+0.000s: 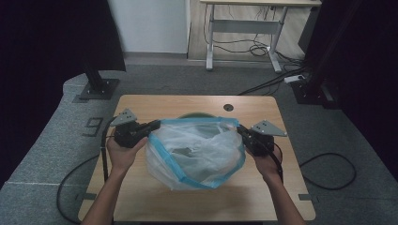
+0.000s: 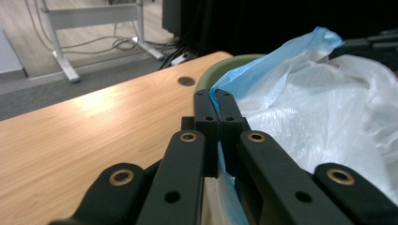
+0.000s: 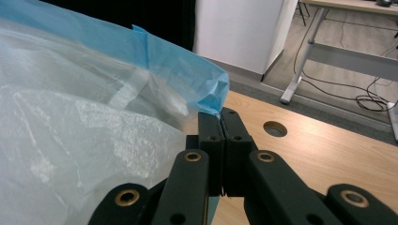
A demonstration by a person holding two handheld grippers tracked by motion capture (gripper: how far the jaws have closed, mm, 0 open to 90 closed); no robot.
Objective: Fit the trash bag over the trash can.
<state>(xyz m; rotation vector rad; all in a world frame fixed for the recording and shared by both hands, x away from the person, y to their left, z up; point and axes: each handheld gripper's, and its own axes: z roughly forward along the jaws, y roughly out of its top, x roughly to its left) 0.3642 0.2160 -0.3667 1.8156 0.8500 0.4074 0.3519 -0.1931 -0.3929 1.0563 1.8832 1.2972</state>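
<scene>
A translucent white plastic bag (image 1: 195,154) with a blue rim band is stretched open over the middle of the wooden table (image 1: 141,197). My left gripper (image 1: 155,125) is shut on the blue rim at the bag's left side; in the left gripper view (image 2: 215,101) the blue band is pinched between the jaws. My right gripper (image 1: 240,131) is shut on the rim at the bag's right side, and the right gripper view (image 3: 220,117) has the blue edge clamped between the jaws. A green bowl-like rim (image 2: 220,70) peeks out behind the bag (image 2: 319,117).
A round cable hole (image 1: 228,107) sits near the table's far edge. Black cables trail from both grippers over the grey floor. A white-legged desk (image 1: 244,28) with loose cables stands at the back, dark stands at the left and right.
</scene>
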